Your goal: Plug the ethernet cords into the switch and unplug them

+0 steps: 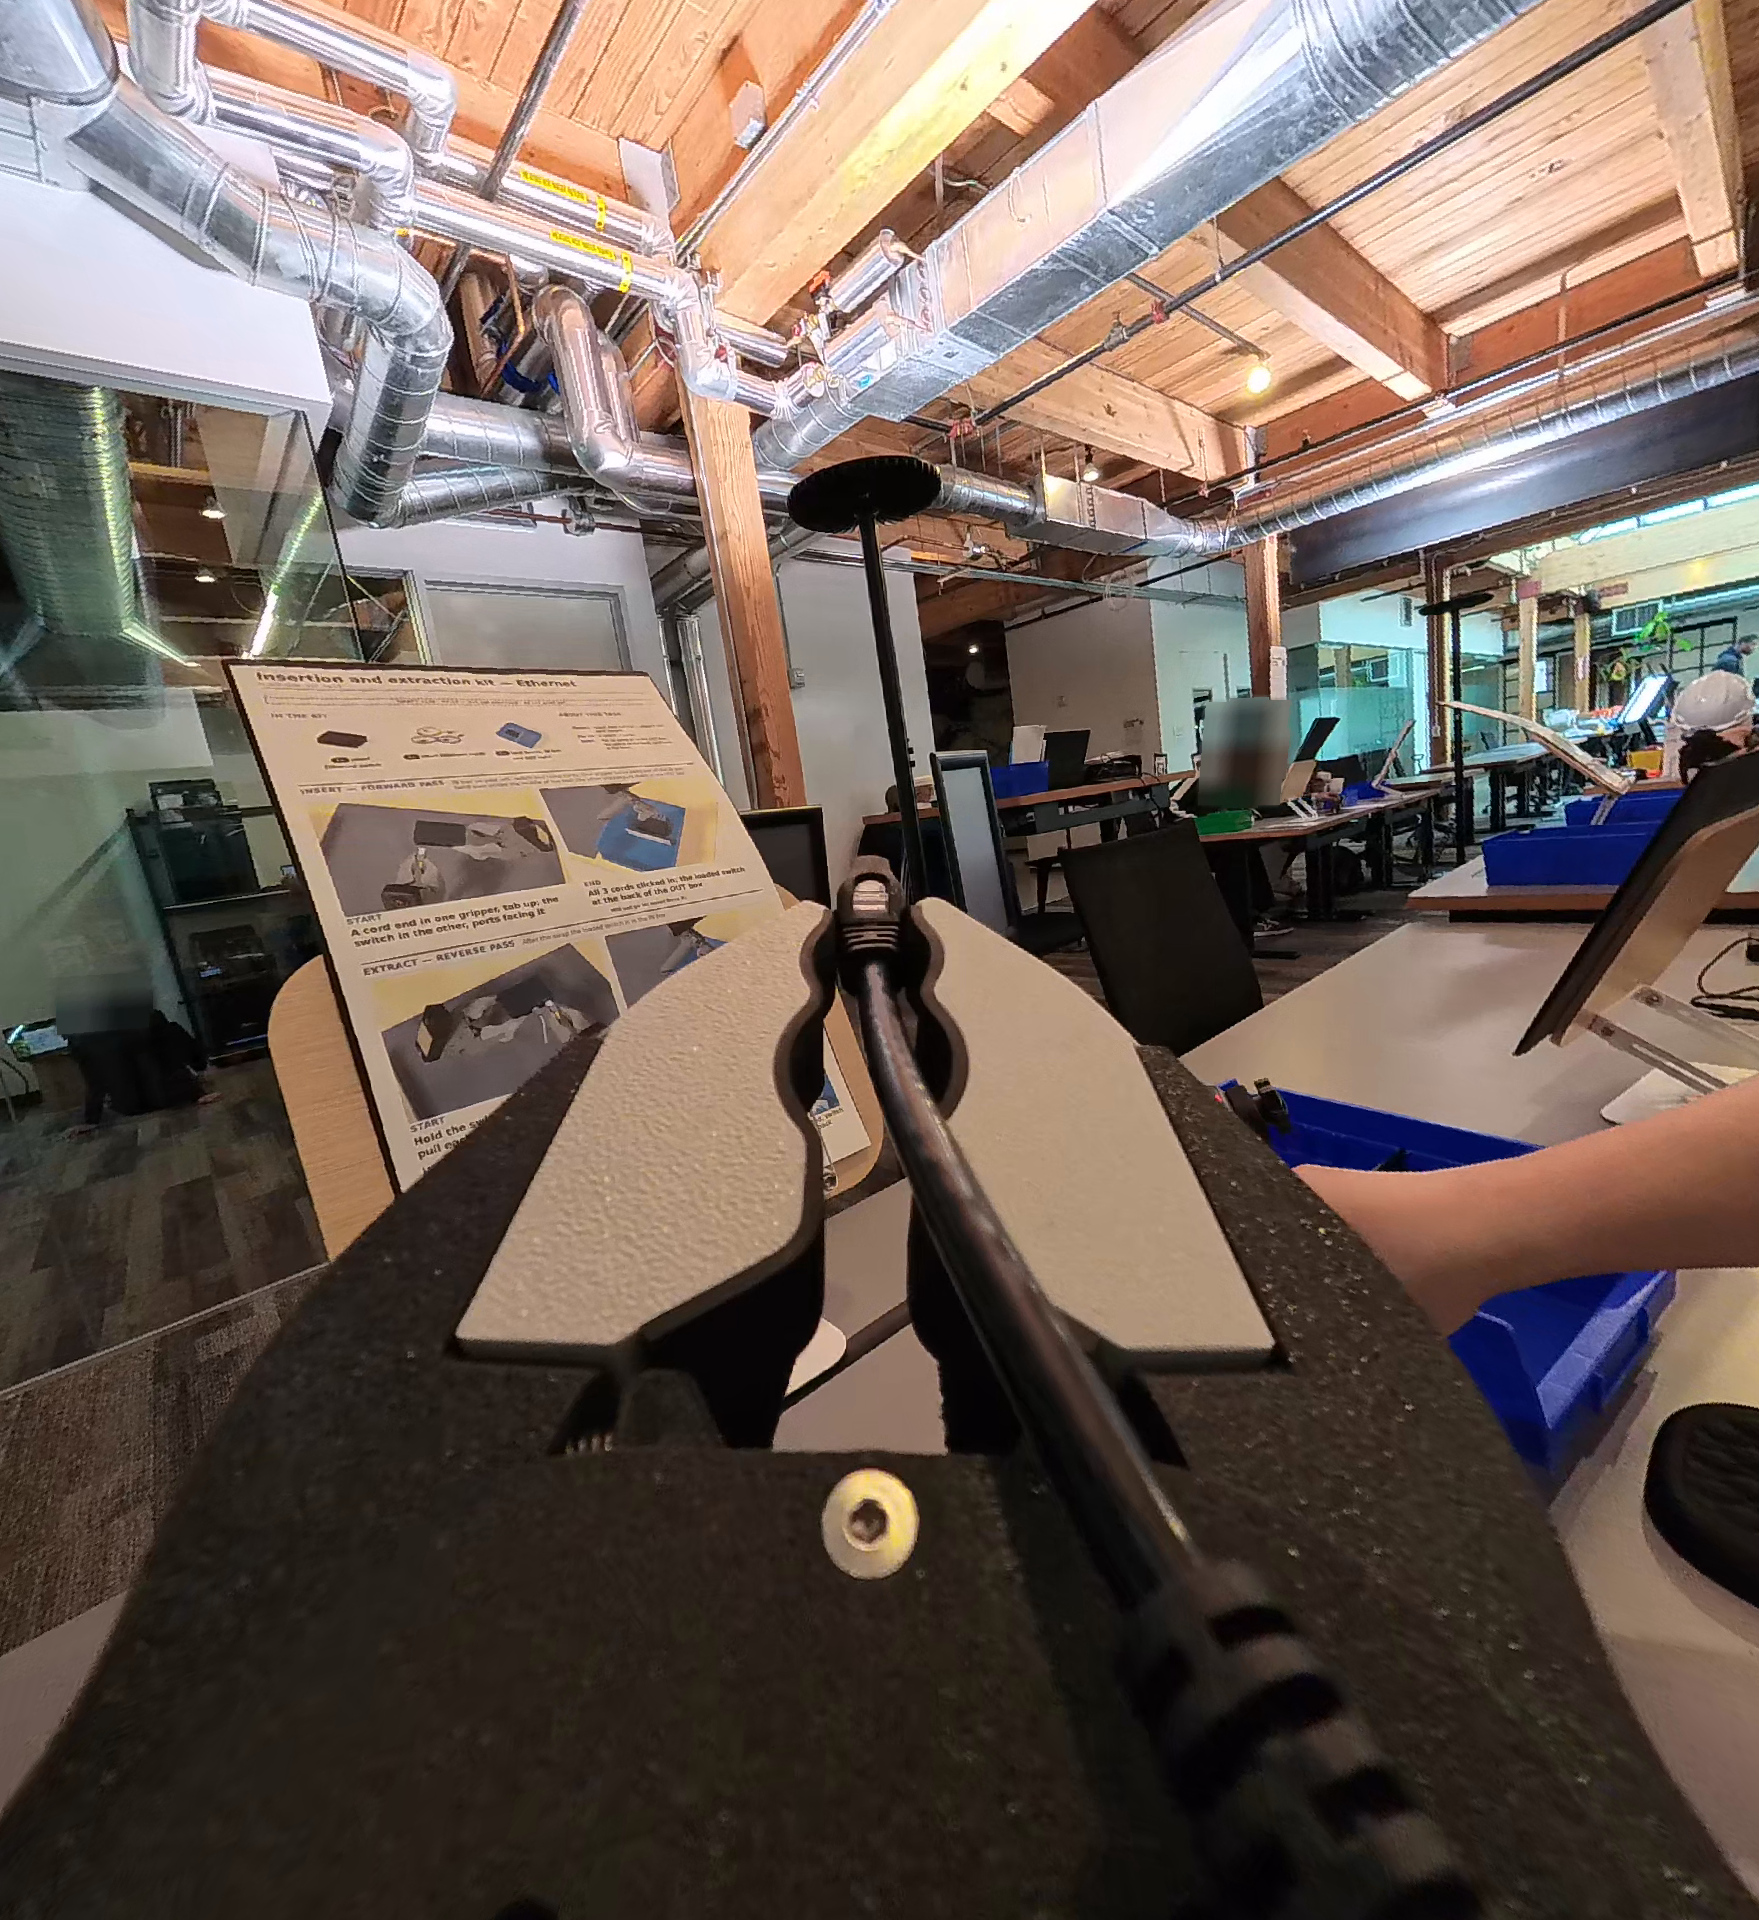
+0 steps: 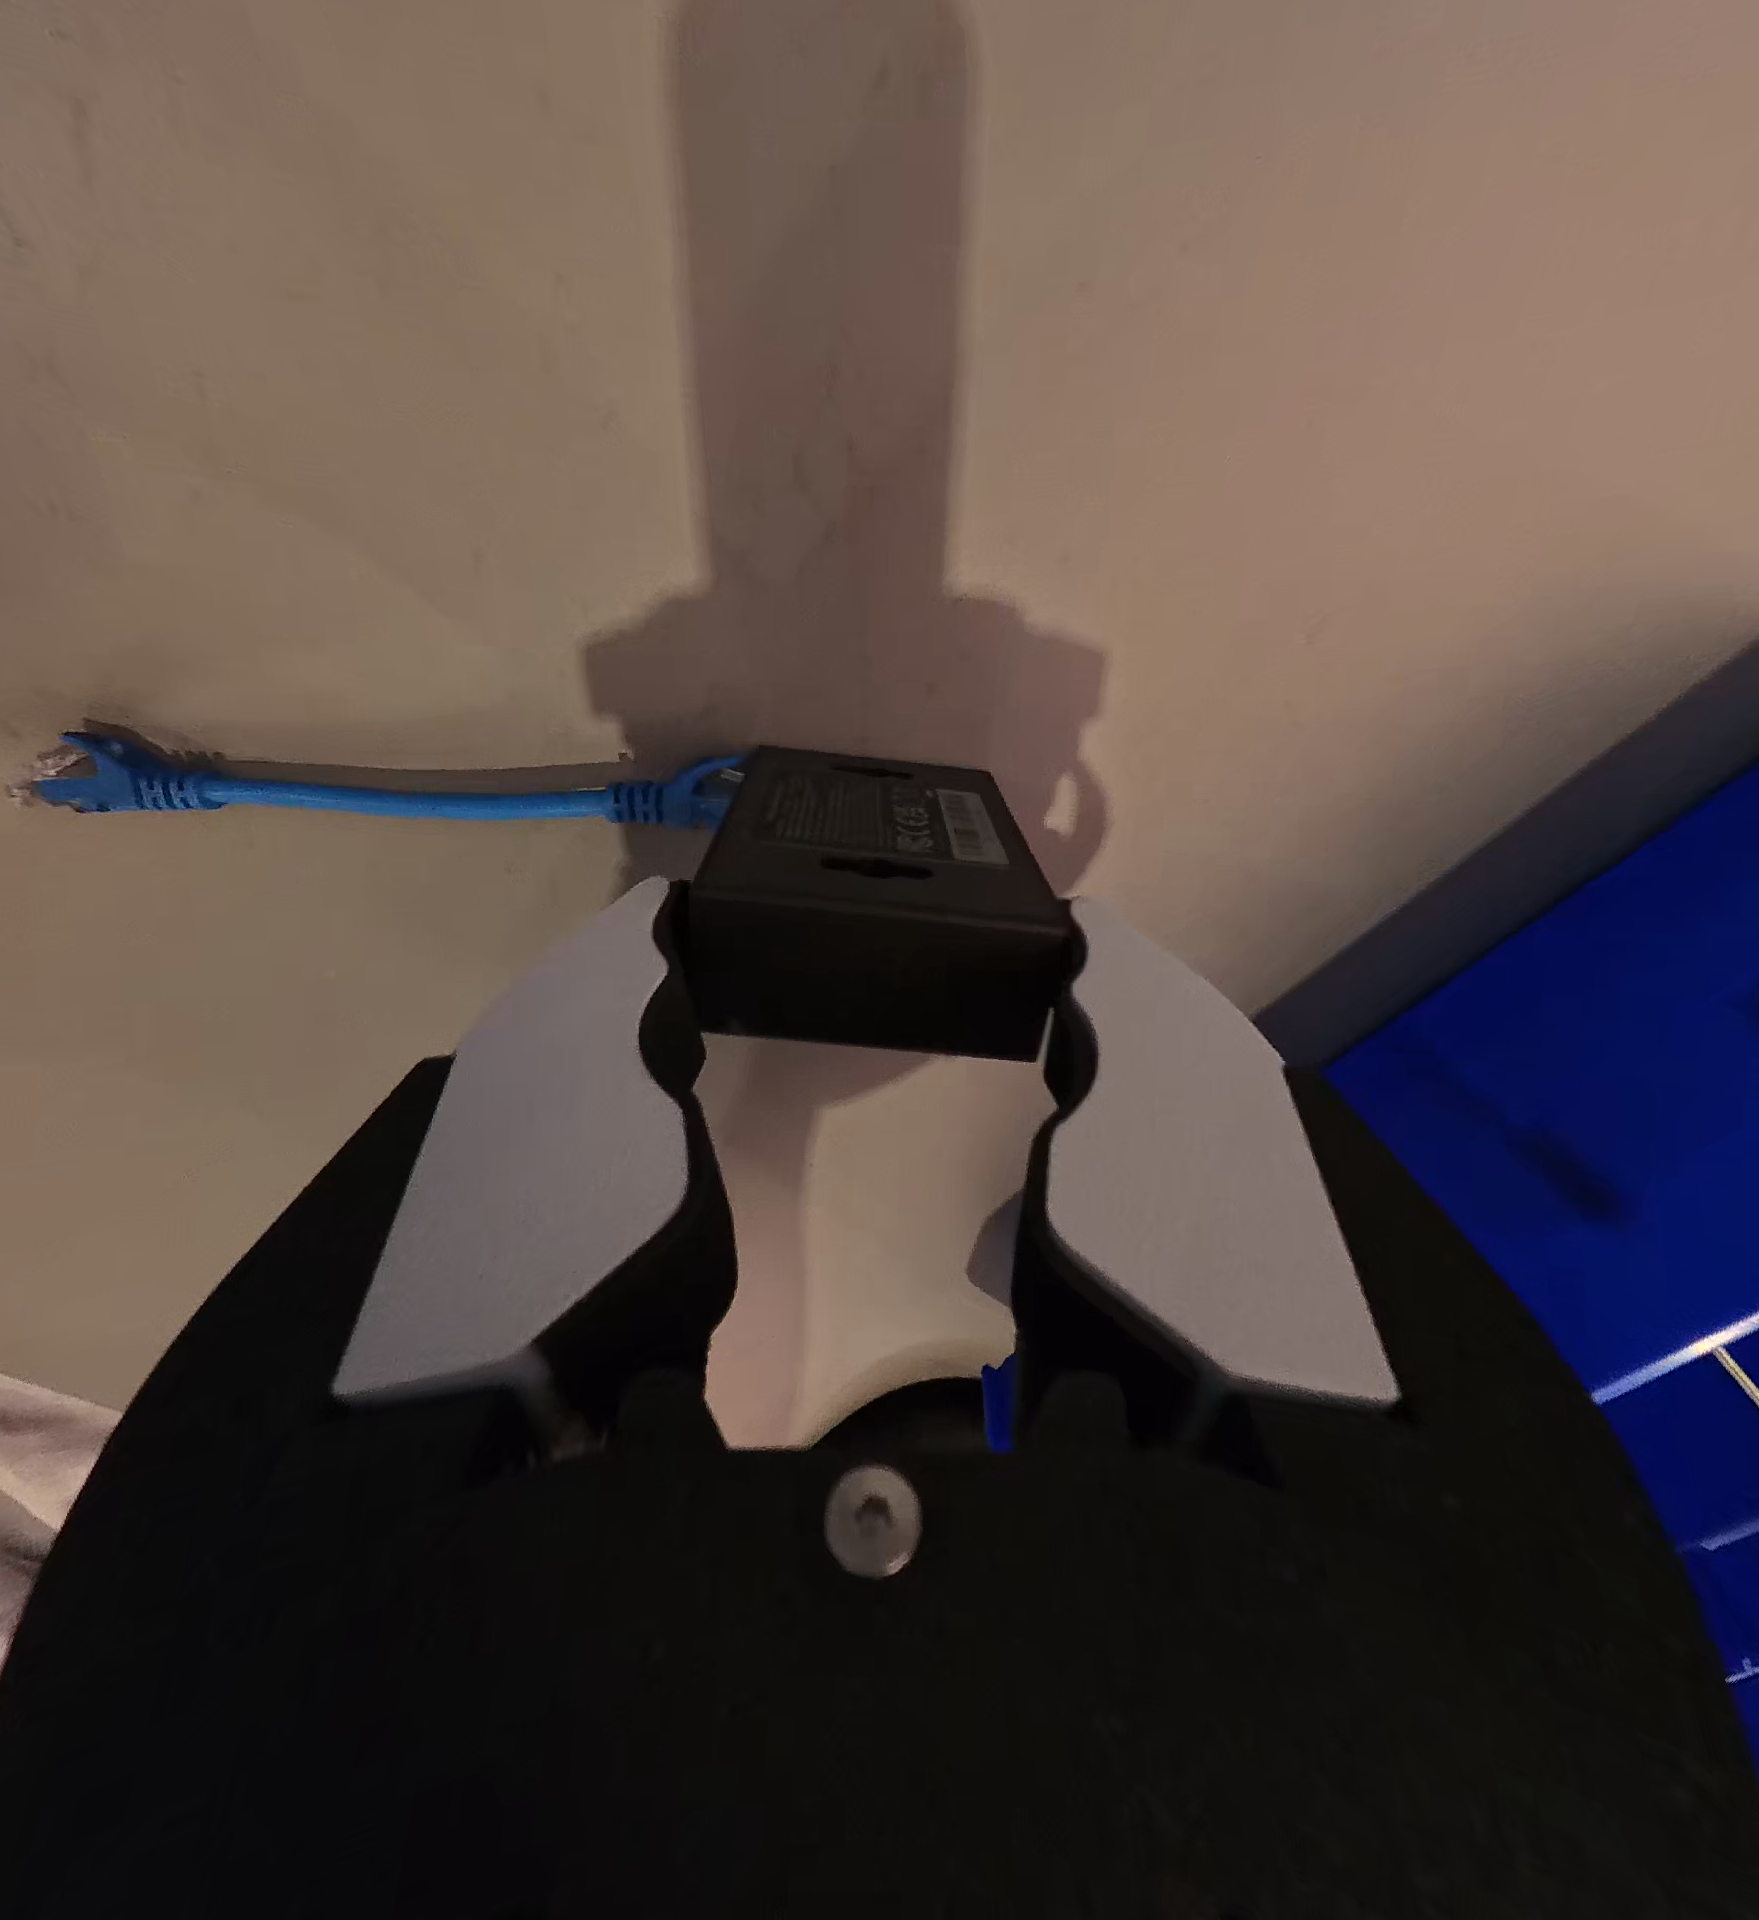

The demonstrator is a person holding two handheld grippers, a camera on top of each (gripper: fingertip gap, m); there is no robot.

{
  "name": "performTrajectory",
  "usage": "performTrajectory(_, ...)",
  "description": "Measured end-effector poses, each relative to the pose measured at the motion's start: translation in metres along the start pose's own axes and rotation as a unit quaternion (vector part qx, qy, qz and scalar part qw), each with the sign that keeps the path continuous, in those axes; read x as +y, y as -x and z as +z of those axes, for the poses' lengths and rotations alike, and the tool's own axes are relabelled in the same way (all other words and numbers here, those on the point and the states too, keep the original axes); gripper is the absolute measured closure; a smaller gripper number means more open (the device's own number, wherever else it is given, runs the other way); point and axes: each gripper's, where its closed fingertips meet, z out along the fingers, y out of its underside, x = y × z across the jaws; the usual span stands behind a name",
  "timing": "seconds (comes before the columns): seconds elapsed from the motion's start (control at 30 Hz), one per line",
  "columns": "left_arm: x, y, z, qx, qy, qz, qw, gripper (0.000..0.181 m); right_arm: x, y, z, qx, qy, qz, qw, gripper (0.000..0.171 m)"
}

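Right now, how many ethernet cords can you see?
2. A black cord is clamped in the left tool, plug end forward. A blue cord lies on the table, one end at the switch held by the right tool. Others may be hidden.

The left wrist view looks forward along its hand-held gripper (image 1: 873, 914), tilted upward across an open office toward the ceiling ducts (image 1: 1114, 239). The right wrist view looks steeply down, close over the pale surface (image 2: 335, 416). Both catch a blue bin (image 1: 1540, 1340) (image 2: 1602, 1143) at right.
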Motion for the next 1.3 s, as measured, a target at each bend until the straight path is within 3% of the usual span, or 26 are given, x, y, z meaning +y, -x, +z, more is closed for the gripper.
performTrajectory(0.87,0.0042,-0.001,0.0026,0.002,0.006,0.001,1.0,0.17,0.0007,-0.0005,0.0037,0.005,0.02,0.001,1.0,0.108)
performTrajectory(1.3,0.0069,-0.0022,0.0041,0.0,0.011,0.006,1.0,0.17,-0.0018,-0.0006,0.0047,0.0,-0.008,-0.012,1.0,0.108)
